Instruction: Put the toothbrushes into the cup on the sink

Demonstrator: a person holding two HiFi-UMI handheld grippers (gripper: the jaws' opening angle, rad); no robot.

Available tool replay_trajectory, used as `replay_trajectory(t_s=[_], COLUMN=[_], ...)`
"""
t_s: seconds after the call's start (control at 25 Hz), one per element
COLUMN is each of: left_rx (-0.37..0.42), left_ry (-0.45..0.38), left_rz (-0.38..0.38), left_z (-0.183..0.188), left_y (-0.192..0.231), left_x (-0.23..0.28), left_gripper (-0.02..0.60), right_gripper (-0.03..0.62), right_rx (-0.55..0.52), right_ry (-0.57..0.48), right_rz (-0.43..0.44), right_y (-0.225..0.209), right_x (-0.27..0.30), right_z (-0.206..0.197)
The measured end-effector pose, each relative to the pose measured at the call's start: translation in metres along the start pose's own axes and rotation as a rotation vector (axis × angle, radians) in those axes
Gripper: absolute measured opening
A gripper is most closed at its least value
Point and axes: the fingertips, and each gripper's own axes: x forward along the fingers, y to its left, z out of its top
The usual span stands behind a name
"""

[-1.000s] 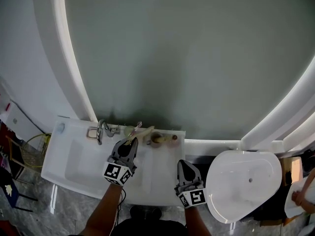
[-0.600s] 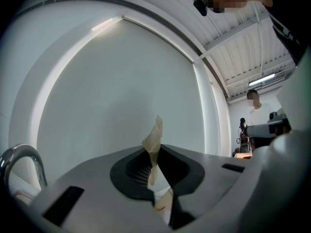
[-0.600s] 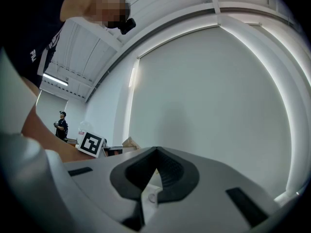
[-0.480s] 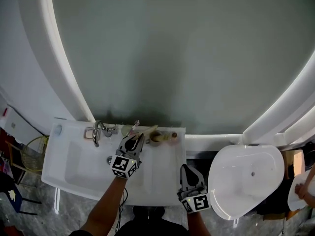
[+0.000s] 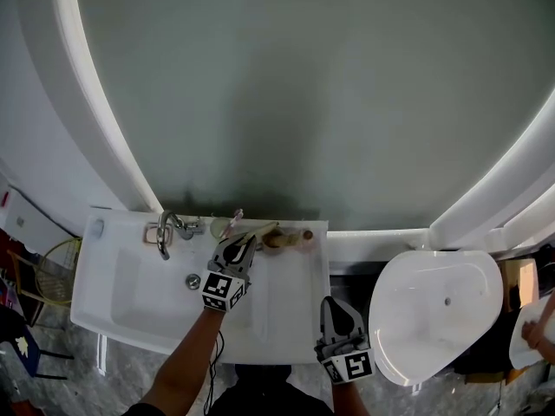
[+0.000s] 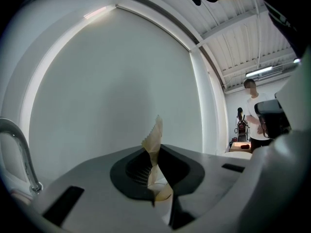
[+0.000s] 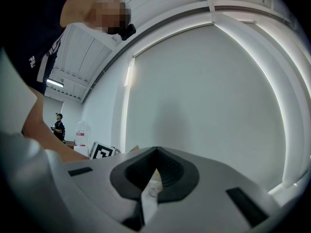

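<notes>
left hand-held gripper (image 5: 241, 243) is pinching, jaws almost closed, a light paper-wrapped toothbrush (image 6: 155, 136) just beside the cup (image 5: 277, 240) on the sink (image 5: 121, 295) ledge, the wrapper probably sliding and crushing unless gripped over the stiff handle; right hand-held gripper (image 5: 335, 307) is hanging shut, empty.

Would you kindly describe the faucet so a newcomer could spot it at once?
Find the white sink under the big grey wall. On its back rim, left of the left tongs, stands the faucet: chrome with an arched spout, unlike the flat drain in the basin.
</notes>
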Motion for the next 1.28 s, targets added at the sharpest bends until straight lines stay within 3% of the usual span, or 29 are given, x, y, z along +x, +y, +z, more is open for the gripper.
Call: replay_trajectory(t_s=[0.68,1.28], left_rx=[0.066,0.075], left_ry=[0.062,0.043], left_rz=[-0.01,-0.029], left_z=[-0.054,-0.063], left_y=[-0.006,-0.009], left_x=[0.015,0.028], left_gripper=[0.049,0.049], right_gripper=[0.027,0.028], right_rx=[0.014,-0.035], right_ry=[-0.018,0.011], right_rz=[0.032,0.033], right_y=[0.012,-0.02], right_x=[-0.003,0.029], right_z=[-0.04,-0.063])
